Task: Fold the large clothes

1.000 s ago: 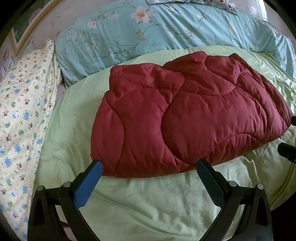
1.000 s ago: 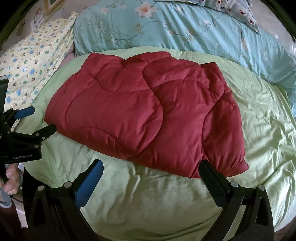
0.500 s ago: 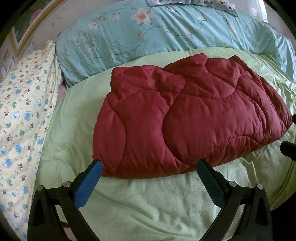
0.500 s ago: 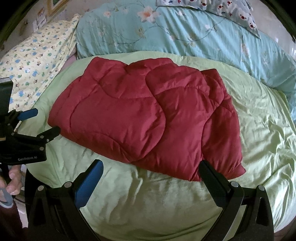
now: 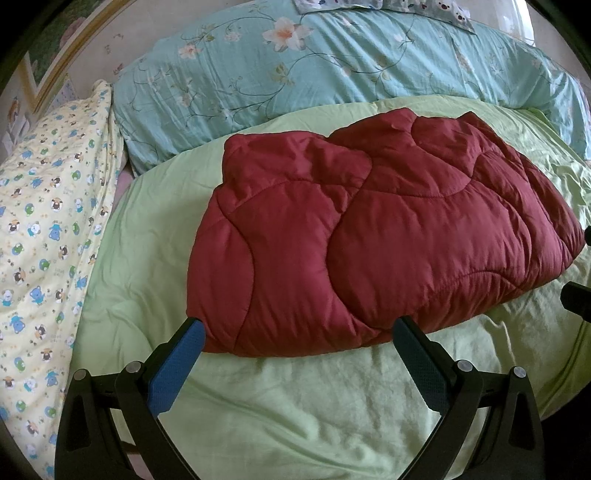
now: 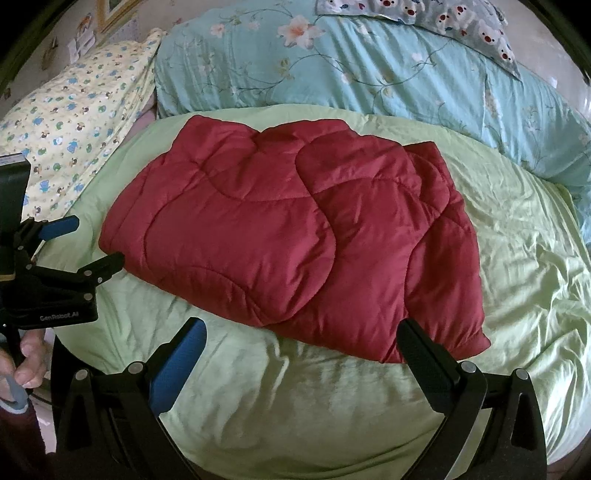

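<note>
A folded red quilted jacket (image 5: pixel 369 236) lies on the green sheet (image 5: pixel 295 413) of the bed, below a floral duvet (image 5: pixel 332 62) at 12 o'clock. The left gripper (image 5: pixel 299 332) is spread wide and empty, its fingertips at the jacket's near edge. The right gripper (image 6: pixel 301 332) is likewise wide open, holding nothing.

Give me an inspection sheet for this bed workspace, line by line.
Surface: light green sheet, wrinkled, covering the bed.
Job's things: red quilted jacket, folded into a layered bundle, lying flat on the sheet.
Clutter: nothing seen on the sheet.
Grippers: left gripper open, empty, at the jacket's near edge; right gripper open, empty.
Cables: nothing seen.
Surroundings: turquoise floral duvet behind, yellow cartoon-print bedding to the left, bear-print pillow on top.
</note>
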Action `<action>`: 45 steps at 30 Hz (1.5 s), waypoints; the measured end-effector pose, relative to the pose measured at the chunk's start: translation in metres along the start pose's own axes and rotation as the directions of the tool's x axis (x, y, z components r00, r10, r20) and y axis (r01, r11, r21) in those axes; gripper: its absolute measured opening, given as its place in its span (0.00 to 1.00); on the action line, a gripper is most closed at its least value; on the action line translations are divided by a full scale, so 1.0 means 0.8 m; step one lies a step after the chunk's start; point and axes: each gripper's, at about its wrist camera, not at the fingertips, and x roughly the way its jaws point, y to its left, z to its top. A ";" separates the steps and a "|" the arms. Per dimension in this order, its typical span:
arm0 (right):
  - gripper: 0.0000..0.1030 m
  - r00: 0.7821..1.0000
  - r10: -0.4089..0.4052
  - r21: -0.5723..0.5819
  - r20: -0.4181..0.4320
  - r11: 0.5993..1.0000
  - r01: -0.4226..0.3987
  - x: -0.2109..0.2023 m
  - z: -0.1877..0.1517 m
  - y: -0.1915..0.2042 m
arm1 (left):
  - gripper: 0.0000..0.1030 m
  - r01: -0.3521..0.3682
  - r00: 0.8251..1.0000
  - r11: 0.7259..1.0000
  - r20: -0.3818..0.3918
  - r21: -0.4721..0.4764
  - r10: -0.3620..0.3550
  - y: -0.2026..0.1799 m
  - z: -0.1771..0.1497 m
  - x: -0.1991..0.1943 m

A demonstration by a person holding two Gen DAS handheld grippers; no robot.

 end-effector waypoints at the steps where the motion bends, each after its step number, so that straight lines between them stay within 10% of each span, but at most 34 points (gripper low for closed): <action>1: 1.00 1.000 0.000 0.000 0.001 1.000 0.000 0.000 0.000 0.000 | 1.00 -0.001 1.000 1.000 0.000 0.000 0.001 0.000 0.000 0.000; 45: 1.00 1.000 0.003 -0.004 0.002 1.000 -0.003 -0.001 0.007 0.002 | 1.00 -0.005 1.000 1.000 0.011 -0.012 0.005 0.002 0.010 0.004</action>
